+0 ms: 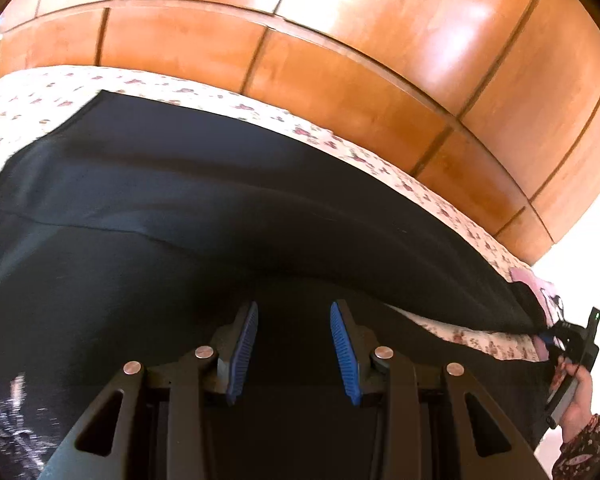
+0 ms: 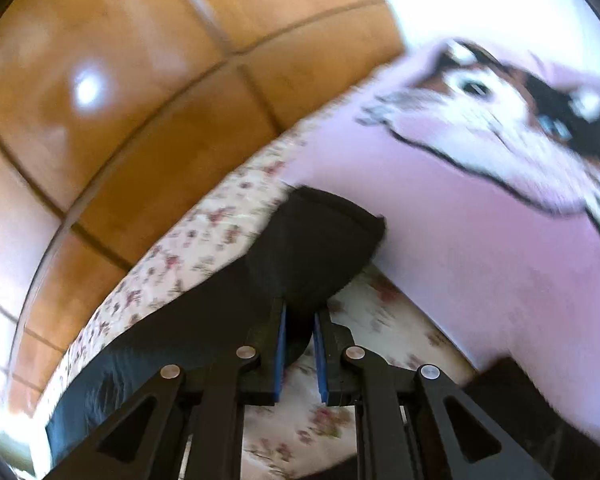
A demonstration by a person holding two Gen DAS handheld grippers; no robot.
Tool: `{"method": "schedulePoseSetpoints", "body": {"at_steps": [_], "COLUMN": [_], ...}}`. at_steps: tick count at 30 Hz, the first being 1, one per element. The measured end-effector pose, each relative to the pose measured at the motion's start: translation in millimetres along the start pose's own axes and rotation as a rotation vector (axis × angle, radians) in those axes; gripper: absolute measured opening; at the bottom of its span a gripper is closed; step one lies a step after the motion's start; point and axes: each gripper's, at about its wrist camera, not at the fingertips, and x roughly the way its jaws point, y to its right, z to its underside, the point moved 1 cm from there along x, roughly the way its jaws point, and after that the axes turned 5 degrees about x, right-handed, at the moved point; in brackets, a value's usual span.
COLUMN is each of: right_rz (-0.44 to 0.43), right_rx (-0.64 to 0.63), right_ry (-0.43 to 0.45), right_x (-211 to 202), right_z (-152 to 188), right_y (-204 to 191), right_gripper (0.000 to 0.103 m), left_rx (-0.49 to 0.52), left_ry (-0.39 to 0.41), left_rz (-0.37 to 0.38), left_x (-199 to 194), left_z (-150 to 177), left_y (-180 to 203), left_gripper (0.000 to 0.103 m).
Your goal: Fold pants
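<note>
Between right gripper (image 2: 300, 320) pads, pants (image 2: 320, 240) hem pinched, blurred.

Your pants (image 1: 220, 208) are dark, nearly black, and lie stretched lengthwise across the flowered bedsheet (image 1: 40, 100), mostly flat with a few long shallow creases running along the fabric. One straight edge shows near the far side of the bed. At the other end, a narrow part (image 2: 320, 240) (it looks like a leg end, though blur makes that uncertain) is bunched and lifted off the sheet, curling over against the pink pillow (image 2: 460, 260).
</note>
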Motion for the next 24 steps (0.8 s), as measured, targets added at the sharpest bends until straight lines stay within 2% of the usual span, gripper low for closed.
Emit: {"method": "schedulePoseSetpoints", "body": {"at_steps": [5,7,9,11,15,20,24], "right_rz": [0.067,0.055,0.021,0.001,0.003,-0.068,-0.124], "right_rx": [-0.006,-0.024,-0.027,-0.084,-0.276,-0.478,-0.62], "right_ry": [-0.061,-0.052,-0.042,-0.029,-0.013,-0.03,-0.081], "right_x": [24,15,-1,-17,-31,-36,-20], "right_z": [16,16,19,27,52,93,139], "right_y": [15,12,11,4,-25,-81,-139], "right_gripper": [0.014,0.03,0.036,0.036,0.036,0.036,0.037], "left_rx": [-0.023,-0.017,-0.008,-0.008,0.005,0.019,0.069], "left_ry": [0.007,0.014,0.02,0.015,0.026,0.092,0.078], "left_rz": [-0.103,-0.135,-0.136,-0.137,-0.166,-0.21,-0.283], "left_x": [-10,-15,-20,-24,-36,-59,-60], "left_z": [6,9,12,15,5,-20,-48], "left_y": [-19,-24,-29,-33,-37,-51,-72], "left_gripper": [0.041,0.041,0.042,0.043,0.045,0.064,0.064]}}
